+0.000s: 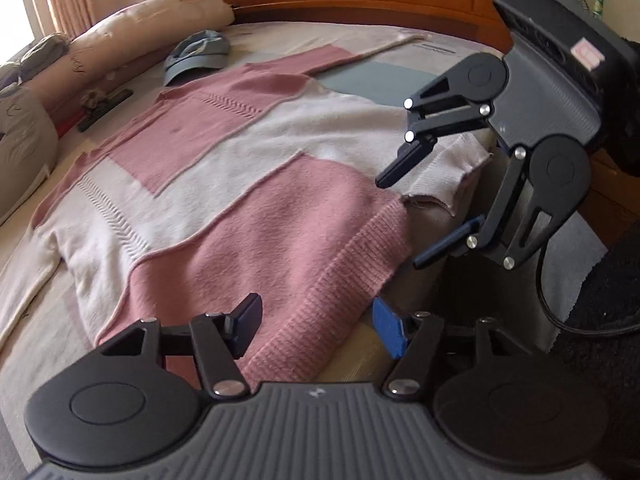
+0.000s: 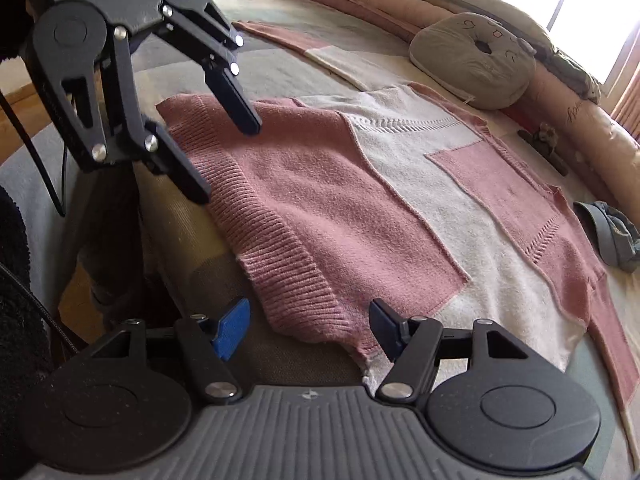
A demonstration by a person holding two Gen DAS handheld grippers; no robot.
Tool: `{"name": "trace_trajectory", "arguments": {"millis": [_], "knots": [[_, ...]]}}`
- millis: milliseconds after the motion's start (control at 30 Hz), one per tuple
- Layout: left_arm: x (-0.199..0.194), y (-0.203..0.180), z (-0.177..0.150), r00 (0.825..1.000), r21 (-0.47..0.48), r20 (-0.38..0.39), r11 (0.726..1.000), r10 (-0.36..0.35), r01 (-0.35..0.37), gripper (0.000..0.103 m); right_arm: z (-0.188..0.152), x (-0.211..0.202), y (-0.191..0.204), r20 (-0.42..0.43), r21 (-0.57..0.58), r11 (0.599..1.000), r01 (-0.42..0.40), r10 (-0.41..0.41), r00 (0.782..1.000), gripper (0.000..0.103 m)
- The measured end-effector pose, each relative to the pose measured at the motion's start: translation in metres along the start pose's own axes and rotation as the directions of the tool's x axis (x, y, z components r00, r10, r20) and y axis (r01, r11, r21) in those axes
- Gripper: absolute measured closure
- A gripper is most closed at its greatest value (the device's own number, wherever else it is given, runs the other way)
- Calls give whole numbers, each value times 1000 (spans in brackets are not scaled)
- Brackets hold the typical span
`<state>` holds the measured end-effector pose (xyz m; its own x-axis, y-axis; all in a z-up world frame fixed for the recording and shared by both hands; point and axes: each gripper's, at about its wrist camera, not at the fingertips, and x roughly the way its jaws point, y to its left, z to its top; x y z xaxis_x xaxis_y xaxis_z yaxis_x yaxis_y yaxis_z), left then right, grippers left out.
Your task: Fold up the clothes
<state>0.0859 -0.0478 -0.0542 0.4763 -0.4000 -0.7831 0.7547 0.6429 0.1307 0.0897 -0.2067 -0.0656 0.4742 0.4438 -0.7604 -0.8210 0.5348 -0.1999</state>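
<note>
I see the pink-and-cream patchwork knit sweater [image 1: 224,184] spread flat on the bed [image 1: 400,52], my left gripper [image 1: 316,328] and right gripper [image 2: 306,330] spread wide, empty, at its ribbed hem, far sleeve cut off.

Pink and cream blocks all over the sweater [image 1: 240,184]

Its ribbed hem [image 2: 288,256] shows dusty pink, herringbone stitching lines the cream panels; a blue-grey cap [image 1: 198,58] sits beyond, and both black grippers carry blue fingertips [image 1: 386,332].

One pink-and-cream patchwork sweater [image 1: 224,184], one blue cap [image 1: 198,56], one ring-shaped cushion [image 2: 472,60] and two open-jawed tools, left tool [image 1: 316,330] and right tool [image 2: 308,330], on one bed [image 1: 396,80].
</note>
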Motion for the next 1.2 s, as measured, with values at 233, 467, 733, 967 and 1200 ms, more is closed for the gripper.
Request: {"name": "trace_trajectory", "arguments": {"millis": [233,467,733,967,1200], "knots": [[29,-21,14,1000,170,8,985,12,-13,34,-18,-17,-17,17,137,990,28,-30,999,32],[34,-8,28,999,135,27,990,28,-32,33,-35,-31,-27,30,244,968,55,-64,998,32],[35,8,35,999,65,42,998,18,-21,32,-27,-19,-14,28,146,976,159,-165,986,31],[32,23,34,999,-22,50,1000,-16,17,32,-10,23,13,44,-79,943,324,-322,946,31],[26,30,30,998,-68,55,997,-44,48,32,-6,28,29,142,-199,848,491,-471,871,31]]}}
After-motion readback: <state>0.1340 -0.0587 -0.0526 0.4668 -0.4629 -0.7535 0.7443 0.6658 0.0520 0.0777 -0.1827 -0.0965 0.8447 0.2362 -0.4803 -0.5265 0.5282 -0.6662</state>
